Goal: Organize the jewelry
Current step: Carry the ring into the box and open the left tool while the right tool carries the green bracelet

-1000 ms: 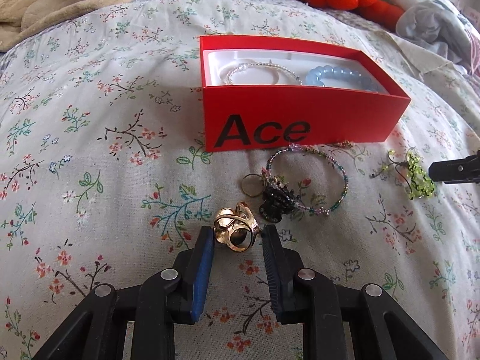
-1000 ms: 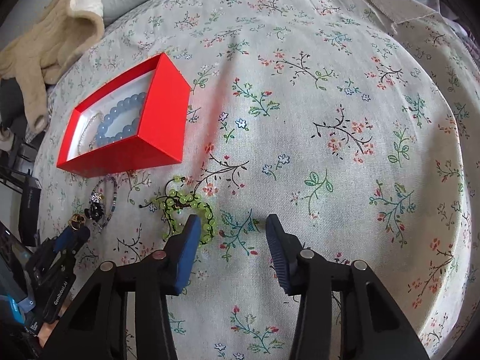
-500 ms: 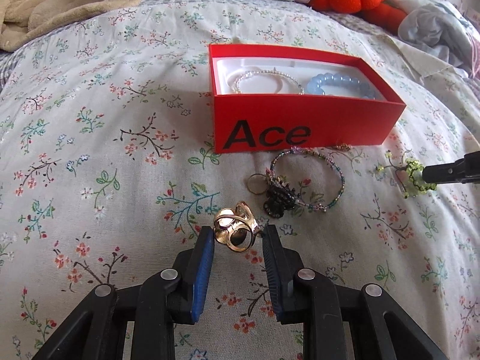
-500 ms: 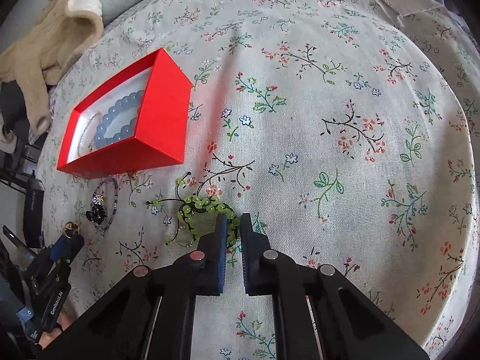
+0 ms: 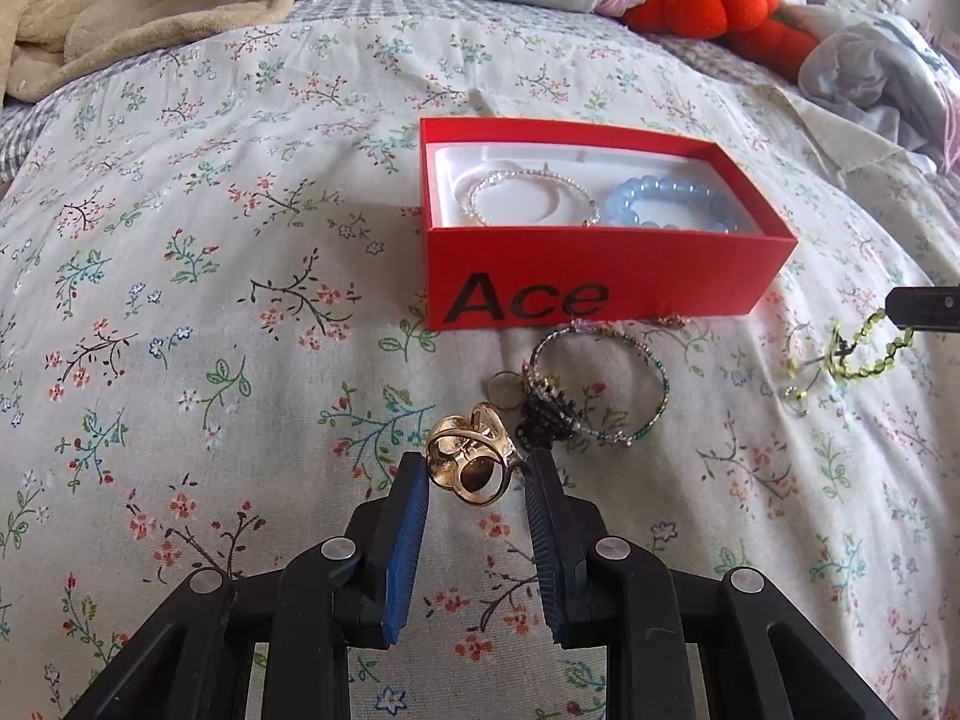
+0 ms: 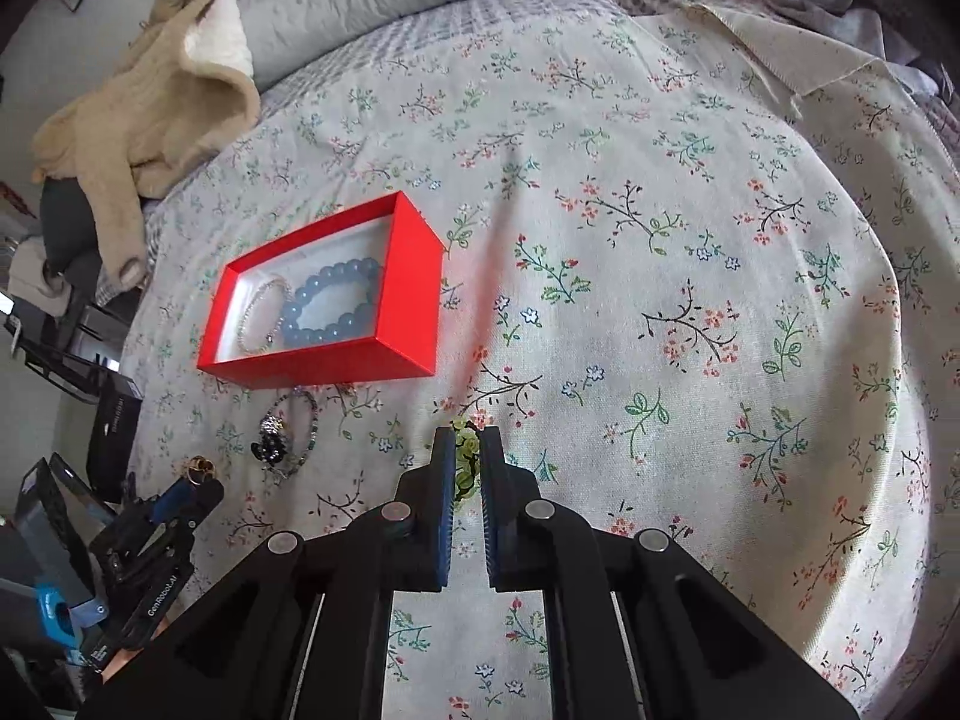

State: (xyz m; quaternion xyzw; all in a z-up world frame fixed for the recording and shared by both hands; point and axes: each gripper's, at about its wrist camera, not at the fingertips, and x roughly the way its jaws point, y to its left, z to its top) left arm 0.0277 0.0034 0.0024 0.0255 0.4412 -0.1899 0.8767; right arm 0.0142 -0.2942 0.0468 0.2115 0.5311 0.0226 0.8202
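1. Floral bedding (image 5: 180,300) covers the bed, with a beige blanket (image 5: 120,6) at its far left corner and orange plush (image 5: 696,0) at the far right. A red box (image 5: 600,276) marked "Ace" sits toward the middle and already holds a pearl bracelet (image 5: 528,198) and a blue bead bracelet (image 5: 666,204).
2. The left gripper (image 5: 477,474) is clenched on the gold ring (image 5: 471,462), which looks raised off the cloth on the near side of the box. A dark charm (image 5: 543,420), a thin ring (image 5: 504,390) and a multicolour bead bracelet (image 5: 606,384) lie just in front of the box's near wall.
3. The right gripper (image 6: 466,450) is closed on the green bead bracelet (image 6: 465,462), which dangles from its tip out toward the right edge of the bed.
4. Step in hand, by judgement: both pieces are grasped and the carry to the box is starting.
5. The next move calls for bringing each piece over the box's open top and letting go in the free white space, without the dangling strand snagging the wall.
6. Half a second ago the green bracelet lay mostly on the cloth under closing fingers; now it hangs lifted. The box also sits farther from the left gripper, suggesting a rise.
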